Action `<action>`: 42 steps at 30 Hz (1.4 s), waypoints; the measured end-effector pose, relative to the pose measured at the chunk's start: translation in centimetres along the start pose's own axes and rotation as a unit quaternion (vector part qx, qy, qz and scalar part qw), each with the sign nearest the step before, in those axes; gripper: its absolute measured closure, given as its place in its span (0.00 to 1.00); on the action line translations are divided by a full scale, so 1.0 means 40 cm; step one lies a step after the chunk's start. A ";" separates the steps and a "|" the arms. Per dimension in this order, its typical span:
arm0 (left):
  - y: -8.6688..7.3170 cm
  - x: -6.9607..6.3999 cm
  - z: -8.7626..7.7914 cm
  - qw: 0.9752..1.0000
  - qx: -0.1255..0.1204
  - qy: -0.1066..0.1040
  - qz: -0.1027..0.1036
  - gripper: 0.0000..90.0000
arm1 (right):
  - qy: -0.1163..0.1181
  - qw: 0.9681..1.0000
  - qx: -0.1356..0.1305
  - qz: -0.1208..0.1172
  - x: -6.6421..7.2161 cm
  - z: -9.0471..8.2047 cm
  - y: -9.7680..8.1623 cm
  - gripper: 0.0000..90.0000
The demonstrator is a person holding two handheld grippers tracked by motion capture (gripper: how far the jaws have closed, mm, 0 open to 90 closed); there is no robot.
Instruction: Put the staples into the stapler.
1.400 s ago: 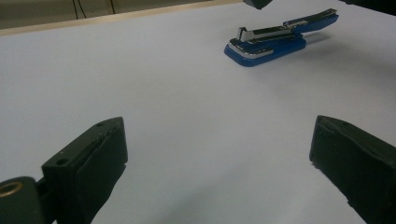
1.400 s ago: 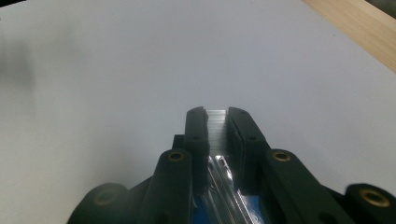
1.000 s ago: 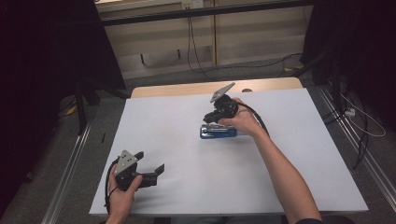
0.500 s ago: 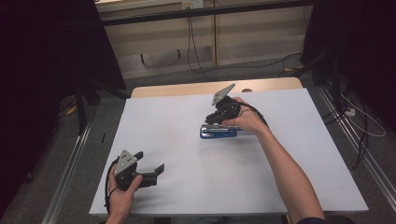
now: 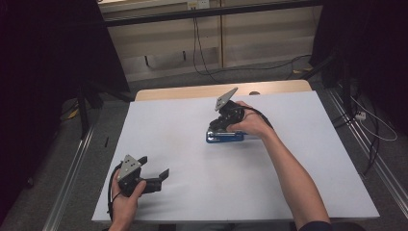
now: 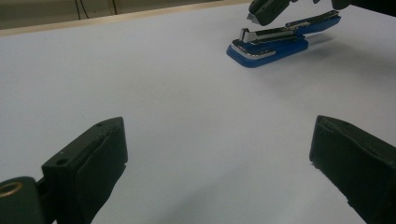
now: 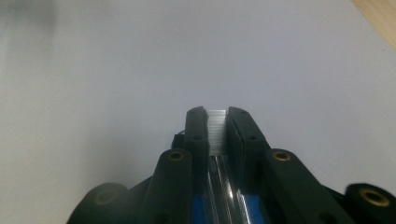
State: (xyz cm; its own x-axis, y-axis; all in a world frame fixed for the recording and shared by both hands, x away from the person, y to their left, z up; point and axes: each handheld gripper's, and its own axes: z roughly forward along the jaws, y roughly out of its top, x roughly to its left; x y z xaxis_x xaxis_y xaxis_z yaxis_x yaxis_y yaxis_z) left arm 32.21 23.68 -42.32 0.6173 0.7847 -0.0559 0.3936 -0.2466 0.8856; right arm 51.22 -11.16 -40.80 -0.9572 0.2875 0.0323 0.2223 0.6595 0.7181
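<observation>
on your left side, the left black two-jaw gripper (image 5: 155,166) rests low at the near edge of the large white flat table (image 5: 288,192). its jaws stand wide apart and nothing is between them, so it is released. it is well apart from the work.

toward the middle, a little to the far side, lies the blue plastic stapler with the shiny metal magazine (image 5: 226,138). it sits flat on the table, and in the left gripper view its blue top arm looks lifted, so i judge the magazine is open for loading.

just above it, the right black two-jaw gripper (image 5: 217,129) is clenched on a short silver ribbed strip of staples (image 7: 216,128). in the right gripper view the strip stands between the two pads, directly over the metal channel of the stapler.

the step in hand seems to be to put the strip in the channel. to do it well:
- hold the strip in line with the channel, not slanted across it.
- lower it slowly, legs down, until it sits between the walls of the channel.
- release the jaws only when the strip is carried by the channel, because such a strip breaks easily.
- if the stapler slides, bring the left gripper to steady its base.

counted: two grippers, one stapler, one strip of staples, one table.
</observation>
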 end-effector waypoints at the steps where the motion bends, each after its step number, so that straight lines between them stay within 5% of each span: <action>1: 0.000 0.000 0.000 1.000 0.000 0.000 0.000 0.05 | 0.000 1.000 0.000 -0.003 -0.001 0.001 0.000 0.88; 35: 0.001 -0.003 0.002 1.000 0.001 -0.002 0.002 0.05 | -0.001 0.999 0.024 -0.048 0.000 0.024 -0.007 0.88; 42: 0.000 -0.001 0.001 1.000 0.001 -0.003 0.001 0.05 | -0.002 0.999 0.023 -0.033 -0.001 0.026 -0.007 0.86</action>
State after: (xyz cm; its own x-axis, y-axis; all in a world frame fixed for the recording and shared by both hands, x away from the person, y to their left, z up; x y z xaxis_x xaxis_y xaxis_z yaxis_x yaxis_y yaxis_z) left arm 32.22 23.62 -42.34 0.6226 0.7804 -0.0579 0.3937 -0.2485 0.8850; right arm 51.41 -10.63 -41.74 -0.9693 0.2451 -0.0175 0.1666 0.7081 0.6862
